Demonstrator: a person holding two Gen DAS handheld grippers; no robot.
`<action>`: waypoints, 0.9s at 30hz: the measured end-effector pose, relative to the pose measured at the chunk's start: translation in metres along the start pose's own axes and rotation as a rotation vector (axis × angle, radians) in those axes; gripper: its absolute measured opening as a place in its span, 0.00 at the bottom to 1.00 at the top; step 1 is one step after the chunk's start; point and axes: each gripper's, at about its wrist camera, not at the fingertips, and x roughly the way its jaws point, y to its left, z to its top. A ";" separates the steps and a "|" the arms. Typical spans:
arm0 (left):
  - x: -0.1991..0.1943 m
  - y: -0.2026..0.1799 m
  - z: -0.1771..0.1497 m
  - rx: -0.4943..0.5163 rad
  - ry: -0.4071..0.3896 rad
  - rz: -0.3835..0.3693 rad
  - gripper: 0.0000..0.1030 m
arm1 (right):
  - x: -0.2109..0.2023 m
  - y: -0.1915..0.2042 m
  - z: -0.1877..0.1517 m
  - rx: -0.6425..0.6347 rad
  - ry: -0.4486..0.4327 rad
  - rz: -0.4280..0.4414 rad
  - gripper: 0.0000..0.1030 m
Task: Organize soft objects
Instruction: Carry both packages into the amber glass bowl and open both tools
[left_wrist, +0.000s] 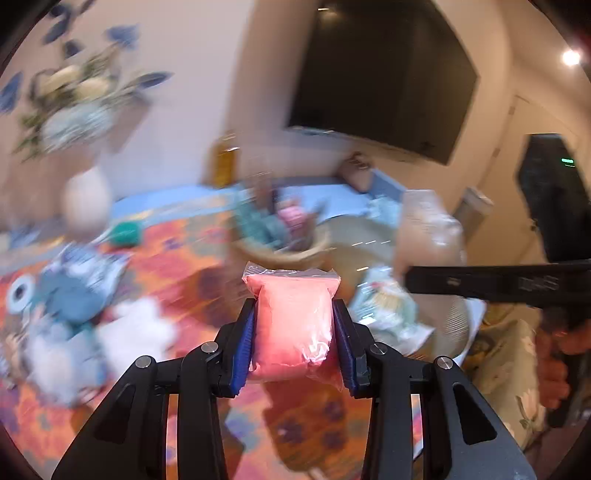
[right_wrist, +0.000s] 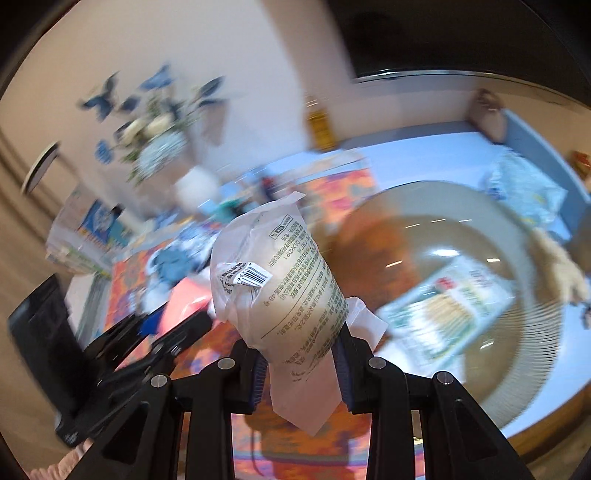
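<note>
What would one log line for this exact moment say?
left claw: shut on pink bag | right claw: shut on beige packet | both held above patterned cloth | background blurred

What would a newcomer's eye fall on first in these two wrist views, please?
The pink bag squeezed between the left gripper fingers, above the bright orange patterned rug. In the right view, the beige printed packet clamped in the right gripper, beside a large round tray.
</note>
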 end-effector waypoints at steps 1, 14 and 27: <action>0.005 -0.011 0.004 0.022 -0.004 -0.009 0.35 | -0.001 -0.012 0.004 0.025 -0.005 -0.011 0.30; 0.101 -0.065 0.024 0.135 0.023 -0.052 0.35 | 0.033 -0.104 0.032 0.194 0.039 -0.166 0.31; 0.111 -0.088 0.014 0.247 0.080 -0.032 0.99 | 0.027 -0.097 0.033 0.234 0.040 -0.199 0.73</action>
